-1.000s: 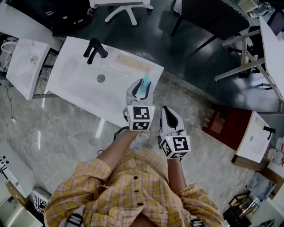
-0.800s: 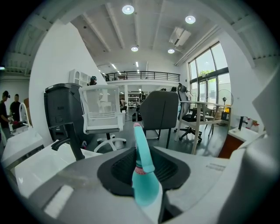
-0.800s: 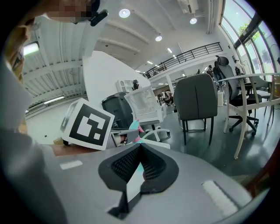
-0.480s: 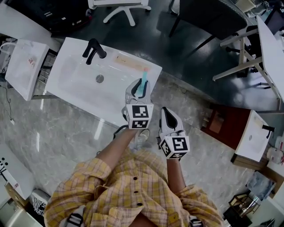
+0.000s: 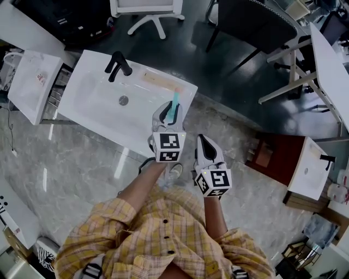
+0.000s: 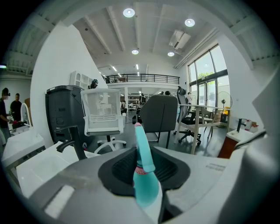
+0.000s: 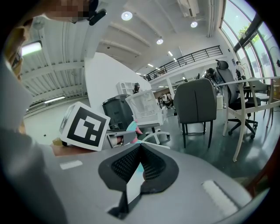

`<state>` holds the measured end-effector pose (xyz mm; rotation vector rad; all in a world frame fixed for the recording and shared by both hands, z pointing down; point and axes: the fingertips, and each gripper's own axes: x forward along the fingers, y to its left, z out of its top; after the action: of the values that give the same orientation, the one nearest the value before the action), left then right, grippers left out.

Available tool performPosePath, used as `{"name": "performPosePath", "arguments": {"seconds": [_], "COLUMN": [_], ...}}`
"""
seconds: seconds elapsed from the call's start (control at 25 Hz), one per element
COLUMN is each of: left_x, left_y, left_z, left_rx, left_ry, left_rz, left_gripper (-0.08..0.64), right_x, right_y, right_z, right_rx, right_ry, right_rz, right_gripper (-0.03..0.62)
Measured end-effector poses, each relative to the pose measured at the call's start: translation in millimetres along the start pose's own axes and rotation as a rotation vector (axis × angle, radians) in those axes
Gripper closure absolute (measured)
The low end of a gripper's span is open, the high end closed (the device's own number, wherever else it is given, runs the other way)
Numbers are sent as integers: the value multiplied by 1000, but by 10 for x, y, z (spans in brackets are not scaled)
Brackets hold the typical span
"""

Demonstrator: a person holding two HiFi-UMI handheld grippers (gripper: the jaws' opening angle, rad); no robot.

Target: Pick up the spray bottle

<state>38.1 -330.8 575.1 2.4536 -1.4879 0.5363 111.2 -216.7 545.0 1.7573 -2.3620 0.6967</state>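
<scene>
Head view, left to right. White bag (image 5: 32,82) off the left end of the washbasin top (image 5: 92,103). Black faucet (image 5: 117,64) at the far edge near the left corner; drain (image 5: 124,100) mid-bowl; pale strip (image 5: 158,82) flat along the far edge toward the right corner. Spray bottle (image 5: 174,104), teal, at the right edge of the top, about midway along it, nozzle end uppermost; lower body hidden by the left gripper (image 5: 170,113). Jaws of that gripper closed on the bottle's body, one pad on either side, as read in the left gripper view. Not clear whether resting on the top or raised off it. Right gripper (image 5: 205,146) just beside the left one, over the pale stone floor (image 5: 82,158), clear of the top; jaws together, nothing between. In the right gripper view, left marker cube (image 7: 84,127) blocking most of the bottle, only a teal tip visible past it. Farther right: red-brown cabinet (image 5: 272,155) and a smaller washbasin (image 5: 305,169) with a small faucet (image 5: 326,158). Beyond the top: white swivel chair (image 5: 147,11), dark chair (image 5: 256,24), white desk (image 5: 327,60). Count: one spray bottle, two grippers, two washbasins, two faucets, two chairs, one desk, one bag.
</scene>
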Motion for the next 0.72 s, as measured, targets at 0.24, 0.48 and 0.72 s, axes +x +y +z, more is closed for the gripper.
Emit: {"name": "performPosePath", "arguments": {"seconds": [0.24, 0.48, 0.72], "left_x": [-195, -426, -716], "left_y": [9, 78, 84], "left_z": [89, 233, 335], "left_rx": [-3, -25, -30], "left_ry": [-27, -64, -90], "left_rz": [3, 9, 16], "left_gripper": [476, 476, 476], "right_x": [-96, -195, -350], "right_y": [75, 158, 245], "right_z": [70, 173, 278], "right_rx": [-11, -29, -45], "right_ry": [-24, -57, -90], "right_rz": [3, 4, 7], "right_gripper": [592, 592, 592]}}
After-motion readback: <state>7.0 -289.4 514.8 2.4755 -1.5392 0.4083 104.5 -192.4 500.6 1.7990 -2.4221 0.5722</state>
